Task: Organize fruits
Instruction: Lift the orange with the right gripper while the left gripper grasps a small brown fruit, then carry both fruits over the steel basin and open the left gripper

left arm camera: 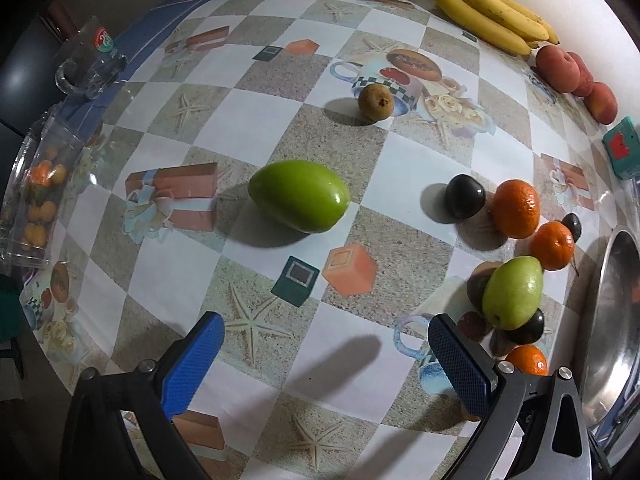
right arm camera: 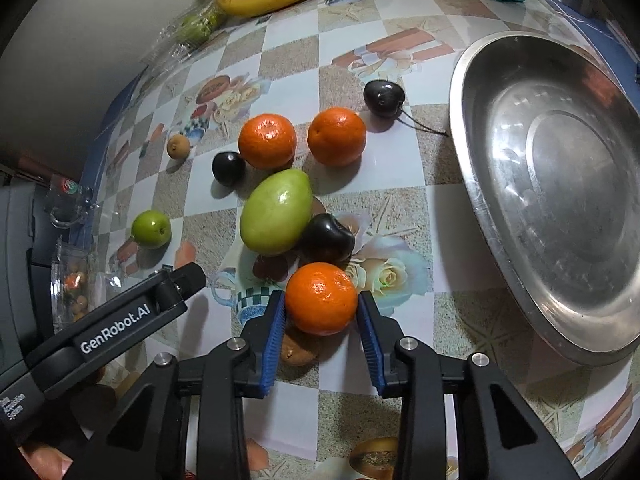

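Right wrist view: the right hand-held gripper [right arm camera: 321, 312] has its two blue pads on either side of an orange mandarin [right arm camera: 321, 298]. The left pad [right arm camera: 276, 322] touches the fruit's flank; the right pad [right arm camera: 370, 320] is at its edge, with contact not fully confirmed. Judged state: closing on, or lightly gripping, the mandarin. The fruit is round, glossy and dimpled, with no long axis, so grip orientation is not critical. It sits directly ahead of the fingers, on the table [right arm camera: 400, 208], and a brown fruit [right arm camera: 296, 350] lies partly hidden below it.

Just beyond the mandarin lie a dark plum-like fruit [right arm camera: 328, 238] and a pale green mango-shaped fruit [right arm camera: 277, 212], touching each other; the green fruit's long axis runs from near-left to far-right. Farther out are two more mandarins [right arm camera: 267, 142] [right arm camera: 337, 136], two dark fruits [right arm camera: 228, 168] [right arm camera: 384, 98], a small green apple [right arm camera: 151, 229] and a small brown fruit [right arm camera: 178, 146].

The steel bowl [right arm camera: 500, 200] stands to the right of the held mandarin, near it and empty. This is the likely destination; the coming move would be a lift and a carry to the right, clearing the rim. The right hand-held gripper is the nearer one to the bowl.

Left wrist view: the left hand-held gripper [left arm camera: 326, 344] is wide open and holds nothing. A green mango [left arm camera: 299, 196] lies ahead of it, well apart, long axis crosswise to the fingers. Bananas [left arm camera: 486, 10] and red fruits [left arm camera: 558, 70] lie at the far edge.
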Available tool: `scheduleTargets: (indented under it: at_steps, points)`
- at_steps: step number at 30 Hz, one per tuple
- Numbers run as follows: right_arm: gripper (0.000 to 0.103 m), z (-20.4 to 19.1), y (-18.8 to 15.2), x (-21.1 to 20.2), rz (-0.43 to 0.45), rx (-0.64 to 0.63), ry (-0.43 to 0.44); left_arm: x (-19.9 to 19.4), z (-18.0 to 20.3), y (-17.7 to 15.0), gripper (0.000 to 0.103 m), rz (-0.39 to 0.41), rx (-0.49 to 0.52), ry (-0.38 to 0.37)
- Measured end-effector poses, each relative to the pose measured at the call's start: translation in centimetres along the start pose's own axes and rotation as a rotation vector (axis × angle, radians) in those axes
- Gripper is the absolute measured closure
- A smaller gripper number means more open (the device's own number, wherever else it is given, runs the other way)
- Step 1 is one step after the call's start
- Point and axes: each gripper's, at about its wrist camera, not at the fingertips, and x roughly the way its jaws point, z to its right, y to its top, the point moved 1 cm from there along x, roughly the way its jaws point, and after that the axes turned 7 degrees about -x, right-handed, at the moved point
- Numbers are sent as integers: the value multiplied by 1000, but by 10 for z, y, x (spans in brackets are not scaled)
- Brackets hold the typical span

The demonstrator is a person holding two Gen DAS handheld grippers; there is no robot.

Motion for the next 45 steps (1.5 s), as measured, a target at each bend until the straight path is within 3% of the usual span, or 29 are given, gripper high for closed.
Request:
scheduleTargets:
  at_steps: [8, 16, 20, 24, 31, 34, 37, 45]
  points:
    - [66, 11, -12, -39, 77, 24, 6, -10, 10, -3, 0, 0, 53, -49]
    - [66, 37, -21, -67, 144, 116, -12, -13, 45, -25, 1, -45, 185, -105]
    - [66, 45, -24, -76, 165, 143, -6, -13, 55, -33, 16, -89, 209, -159]
    - [66, 52, -27, -84, 187, 169, -9, -13, 68, -46, 24, -119, 238, -181]
    - [66, 59, -29, -84, 178, 183, -8, -13, 90, -63, 53, -146, 301, -196]
    - [66, 60, -30, -84, 176, 185, -5, -10, 101, -70, 57, -154, 315, -183]
    - [66, 60, -30, -84, 177, 183, -3, -7, 106, -74, 68, -156, 312, -187]
    - [66, 60, -30, -83, 171, 189, 2, -4, 87, -62, 75, -160, 302, -204]
